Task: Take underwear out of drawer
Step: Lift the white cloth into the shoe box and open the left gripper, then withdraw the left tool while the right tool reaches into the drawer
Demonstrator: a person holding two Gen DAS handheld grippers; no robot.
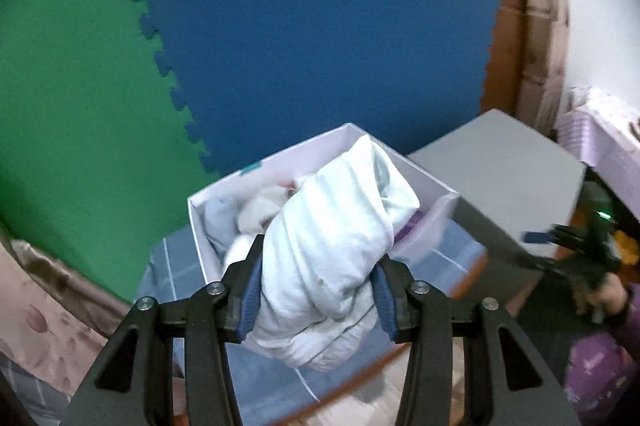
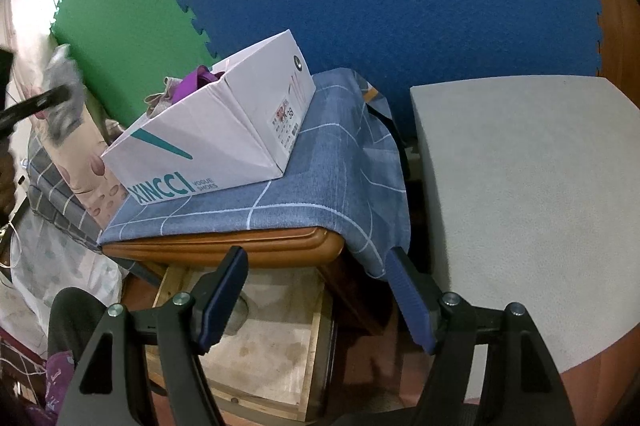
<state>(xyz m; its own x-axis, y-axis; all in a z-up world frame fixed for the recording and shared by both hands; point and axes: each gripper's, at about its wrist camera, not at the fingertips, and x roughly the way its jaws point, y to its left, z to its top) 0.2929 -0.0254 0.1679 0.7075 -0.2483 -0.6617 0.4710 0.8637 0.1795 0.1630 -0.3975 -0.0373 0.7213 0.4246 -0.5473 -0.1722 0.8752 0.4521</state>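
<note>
Blue pads [image 1: 251, 300] of the left gripper [image 1: 318, 300] are clamped on a white bundle of underwear [image 1: 332, 246], pinched at its lower half so the upper part bulges free above the fingers. It hangs over an open white shoebox [image 1: 224, 186] that already holds other pale and purple garments; the box sits on a blue checked cloth [image 2: 328, 162] covering a wooden cabinet [image 2: 224, 252]. The right gripper [image 2: 316, 300] holds nothing, its fingers well apart above the pulled-out drawer [image 2: 268, 350], whose bare plywood bottom shows beside a small grey object I cannot identify.

Judging from this, the bundle is already out of the drawer and about to go into the box. The main risk is the loose fold: the grip catches only part of the roll, so a quick swing could let it unroll or slip out onto the cloth or floor. Releasing too far toward the near rim could leave it draped over the wall instead of inside. A low pass could also nudge the light box along the cloth.
</note>
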